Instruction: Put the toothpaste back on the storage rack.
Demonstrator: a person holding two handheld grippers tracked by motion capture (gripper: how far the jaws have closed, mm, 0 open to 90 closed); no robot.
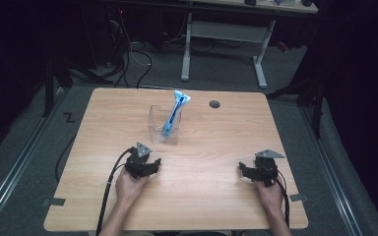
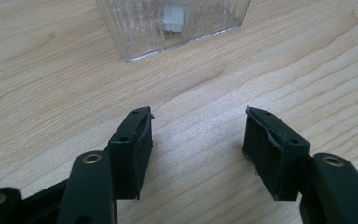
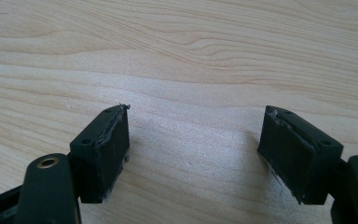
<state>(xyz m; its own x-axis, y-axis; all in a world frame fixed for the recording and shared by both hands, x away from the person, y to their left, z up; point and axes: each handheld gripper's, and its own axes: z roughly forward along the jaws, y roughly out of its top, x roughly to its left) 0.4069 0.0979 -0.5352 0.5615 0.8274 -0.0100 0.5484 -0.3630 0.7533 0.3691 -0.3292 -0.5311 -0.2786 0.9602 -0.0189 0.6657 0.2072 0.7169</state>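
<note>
A clear plastic box (image 1: 164, 125) stands on the wooden table (image 1: 216, 123) a little behind its middle. A blue and white tube (image 1: 173, 114) leans upright inside it, its flat end sticking out above the rim. My left gripper (image 1: 151, 165) rests on the table just in front of the box, open and empty. In the left gripper view the ribbed box (image 2: 172, 25) sits straight ahead of the jaws, a white cap (image 2: 173, 21) showing through its wall. My right gripper (image 1: 244, 172) lies near the table's front right, open, over bare wood (image 3: 191, 70).
A dark round cable hole (image 1: 214, 104) sits in the tabletop behind and right of the box. A white-legged desk (image 1: 226, 34) stands on the floor beyond the table. Cables trail from both grippers toward the front edge.
</note>
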